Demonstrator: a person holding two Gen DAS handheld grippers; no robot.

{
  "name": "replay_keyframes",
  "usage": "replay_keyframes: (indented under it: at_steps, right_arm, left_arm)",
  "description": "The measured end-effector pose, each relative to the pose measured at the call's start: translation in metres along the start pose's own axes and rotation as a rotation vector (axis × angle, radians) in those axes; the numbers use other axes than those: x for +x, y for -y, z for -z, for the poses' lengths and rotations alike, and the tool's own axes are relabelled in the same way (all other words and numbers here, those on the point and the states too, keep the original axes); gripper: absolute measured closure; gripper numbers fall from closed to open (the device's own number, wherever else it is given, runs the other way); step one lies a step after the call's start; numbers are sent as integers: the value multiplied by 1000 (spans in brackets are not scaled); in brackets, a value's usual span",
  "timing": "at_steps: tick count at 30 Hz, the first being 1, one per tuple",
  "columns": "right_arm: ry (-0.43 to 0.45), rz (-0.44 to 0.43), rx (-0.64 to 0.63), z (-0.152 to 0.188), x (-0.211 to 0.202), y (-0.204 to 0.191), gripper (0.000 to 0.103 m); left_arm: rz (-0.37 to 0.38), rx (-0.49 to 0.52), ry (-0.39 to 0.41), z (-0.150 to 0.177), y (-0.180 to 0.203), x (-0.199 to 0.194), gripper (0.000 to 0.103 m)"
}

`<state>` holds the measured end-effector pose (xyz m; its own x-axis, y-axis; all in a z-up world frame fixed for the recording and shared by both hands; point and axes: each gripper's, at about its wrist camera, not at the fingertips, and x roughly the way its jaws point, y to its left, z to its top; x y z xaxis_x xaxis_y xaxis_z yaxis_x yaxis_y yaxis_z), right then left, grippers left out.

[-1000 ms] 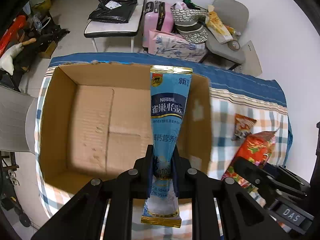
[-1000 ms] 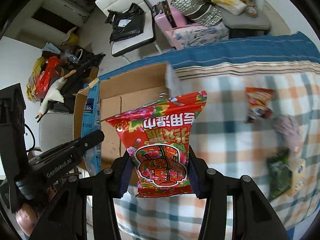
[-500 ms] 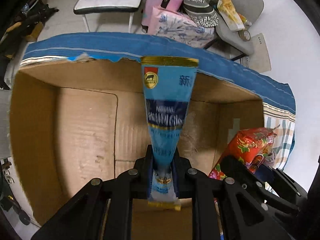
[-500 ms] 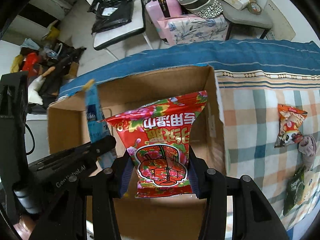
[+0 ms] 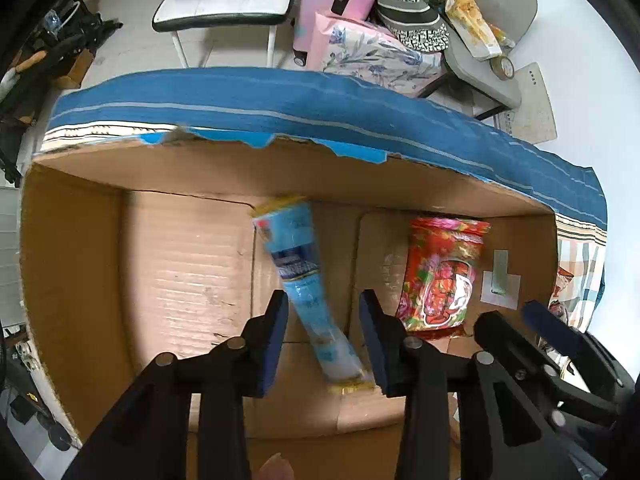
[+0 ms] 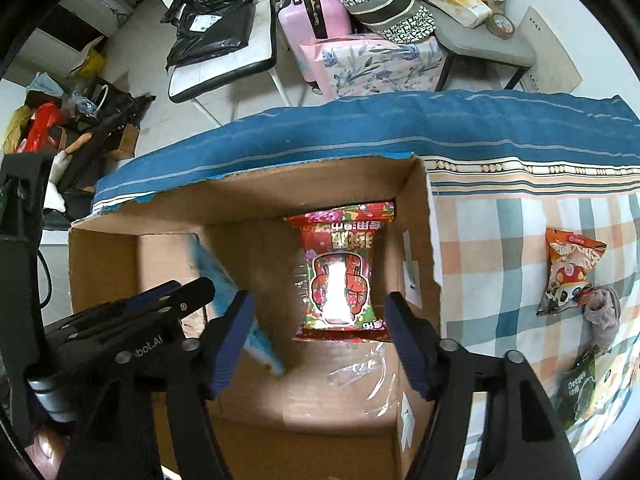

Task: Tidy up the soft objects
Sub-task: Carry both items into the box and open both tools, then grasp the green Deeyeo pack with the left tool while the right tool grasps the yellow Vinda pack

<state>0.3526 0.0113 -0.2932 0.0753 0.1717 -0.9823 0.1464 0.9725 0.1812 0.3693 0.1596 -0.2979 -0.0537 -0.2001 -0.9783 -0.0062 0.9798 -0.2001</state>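
Legible text, right wrist view: "bot.AI" in white on the black body of the left gripper (image 6: 192,300), to the left of the right gripper's fingers; the leading letters are hidden. "Deeyeo" in white on a dark green packet (image 6: 578,390), far right of the right gripper. Red snack bag (image 6: 342,272), ahead between its fingers: large white characters, upside down, not readable. Left wrist view: blue pouch (image 5: 306,280) between the left gripper's fingers carries a dark label band, print blurred.
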Motion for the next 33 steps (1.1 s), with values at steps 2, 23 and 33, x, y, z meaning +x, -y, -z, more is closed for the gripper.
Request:
replay_keyframes:
  at_steps: [2,23,33]
  right_arm:
    - [8,0,-5,2,-5,2,20]
    - [63,112,-134,92,-63,-8,0]
    - [144,60,-139,139,-116,-11,0]
  left_arm:
    - [-8,6,11,3,-2,-4,55]
    - [-119,75,228,103,-17,-92,17]
    - [-121,52,294,146,-14,-129,17]
